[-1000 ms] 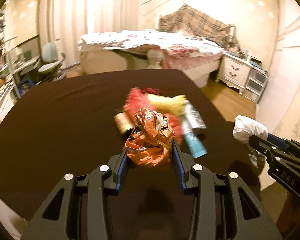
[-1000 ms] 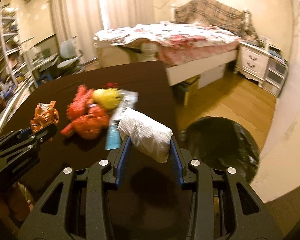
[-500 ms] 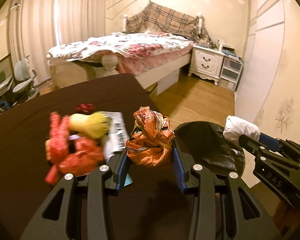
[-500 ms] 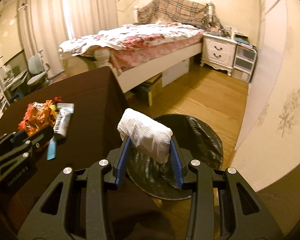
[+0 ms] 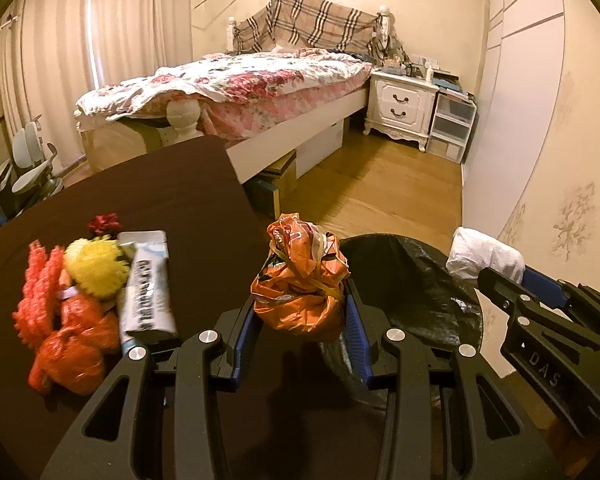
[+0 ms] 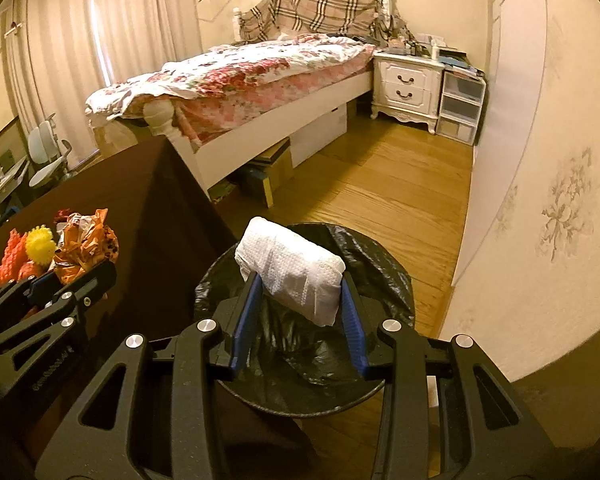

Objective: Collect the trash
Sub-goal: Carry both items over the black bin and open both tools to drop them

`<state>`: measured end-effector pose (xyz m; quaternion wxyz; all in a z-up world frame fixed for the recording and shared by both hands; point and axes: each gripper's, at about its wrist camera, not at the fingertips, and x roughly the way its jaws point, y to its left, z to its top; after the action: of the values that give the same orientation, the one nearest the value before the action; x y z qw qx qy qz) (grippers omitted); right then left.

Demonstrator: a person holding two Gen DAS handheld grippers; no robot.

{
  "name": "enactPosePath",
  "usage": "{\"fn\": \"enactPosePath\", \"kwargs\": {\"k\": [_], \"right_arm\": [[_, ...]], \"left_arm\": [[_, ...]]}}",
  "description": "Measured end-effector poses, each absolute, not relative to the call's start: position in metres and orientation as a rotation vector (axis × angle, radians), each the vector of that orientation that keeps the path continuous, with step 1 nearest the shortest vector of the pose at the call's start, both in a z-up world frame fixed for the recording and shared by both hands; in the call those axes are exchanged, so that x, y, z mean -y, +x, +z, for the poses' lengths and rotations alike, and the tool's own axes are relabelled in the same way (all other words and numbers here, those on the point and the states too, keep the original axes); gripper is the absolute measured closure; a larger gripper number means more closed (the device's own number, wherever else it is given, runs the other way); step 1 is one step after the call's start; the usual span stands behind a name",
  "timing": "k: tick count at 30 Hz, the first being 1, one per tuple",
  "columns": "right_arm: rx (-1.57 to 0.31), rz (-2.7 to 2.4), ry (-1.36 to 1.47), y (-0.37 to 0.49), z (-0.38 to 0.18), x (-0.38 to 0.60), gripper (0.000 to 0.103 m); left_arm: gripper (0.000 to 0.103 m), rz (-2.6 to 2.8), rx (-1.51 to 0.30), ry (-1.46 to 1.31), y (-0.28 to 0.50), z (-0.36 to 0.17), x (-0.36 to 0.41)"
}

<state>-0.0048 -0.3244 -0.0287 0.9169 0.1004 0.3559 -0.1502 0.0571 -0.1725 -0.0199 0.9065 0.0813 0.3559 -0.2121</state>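
Two grippers are each carrying one piece of trash at the edge of the dark table [image 5: 148,200]. The left gripper [image 5: 300,312] is clenching its blue-padded fingers [image 5: 245,332] on a crumpled orange plastic bag [image 5: 300,292], holding it clear of the table just at the near rim of the black-lined trash bin [image 5: 420,280], which is standing on the wooden floor [image 6: 380,184] beside the table. The right gripper [image 6: 298,300] is gripping a folded white paper wad [image 6: 292,270] between its fingers [image 6: 351,320], and that wad is hanging directly over the open mouth of the bin. More trash is lying in a heap on the table: a red mesh bundle [image 5: 66,336], a yellow spiky piece [image 5: 94,266], a small dark red scrap [image 5: 105,223] and a white printed packet [image 5: 146,288], all touching or nearly touching one another; the heap is blurred, so what lies under the packet is probably a tube, though that is hard to make out. A bed [image 6: 236,80] with a floral cover and a white nightstand [image 6: 408,84] are standing across the room.
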Motion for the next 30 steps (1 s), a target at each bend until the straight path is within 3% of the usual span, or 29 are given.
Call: {"fn": "enactPosePath", "kwargs": {"k": [15,16,18,20,30], "right_arm": [[-0.753,-0.34,0.244,0.002,-0.041,0.345,0.063],[-0.753,-0.34,0.245,0.003,-0.041,0.346,0.06],[-0.75,-0.342,0.253,0.003,-0.041,0.347,0.046],[-0.741,-0.353,0.261,0.001,-0.04,0.349,0.041],[-0.744,-0.375,0.269,-0.003,-0.042,0.352,0.039]], "left_arm": [[0.061,-0.43,-0.758,0.218,0.066,-0.027,0.202],[0.059,-0.431,-0.758,0.223,0.066,-0.027,0.202],[0.045,-0.422,-0.757,0.227,0.066,-0.027,0.202],[0.031,-0.42,-0.751,0.221,0.066,-0.026,0.201],[0.025,-0.4,-0.743,0.218,0.062,-0.023,0.196]]}}
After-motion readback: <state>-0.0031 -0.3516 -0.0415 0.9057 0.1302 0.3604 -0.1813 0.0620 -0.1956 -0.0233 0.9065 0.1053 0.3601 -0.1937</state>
